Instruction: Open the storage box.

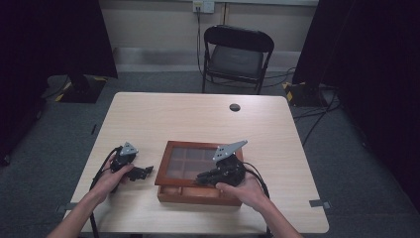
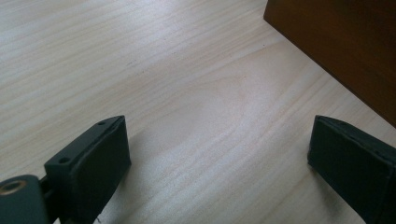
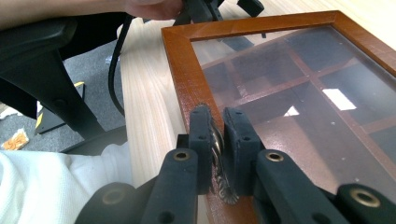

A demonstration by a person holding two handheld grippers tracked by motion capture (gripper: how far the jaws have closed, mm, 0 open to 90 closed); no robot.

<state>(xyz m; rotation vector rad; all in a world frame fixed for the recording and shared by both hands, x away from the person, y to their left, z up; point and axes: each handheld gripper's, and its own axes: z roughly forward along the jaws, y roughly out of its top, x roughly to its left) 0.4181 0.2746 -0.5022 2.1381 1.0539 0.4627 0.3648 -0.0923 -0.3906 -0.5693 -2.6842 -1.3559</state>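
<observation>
The left gripper [image 1: 141,172] rests on the tabletop [image 1: 173,114] just beside the wooden box [image 1: 174,193], jaws spread wide and empty. The right gripper [image 3: 218,140] pinches a small metal clasp [image 3: 218,148] on the front edge of the box's glass lid [image 3: 299,79]. Lid-opening seems underway; the next move likely calls for lifting while the left steadies the box.

We're looking at a lab-style recording room: a pale wooden table [image 1: 198,119] stands alone on grey carpet [image 1: 346,163], black curtains [image 1: 49,39] hang far left and far right, cables [image 1: 317,119] trail over the floor at right, and an empty black folding chair [image 1: 236,57] waits by the far wall under a socket [image 1: 203,6].
</observation>
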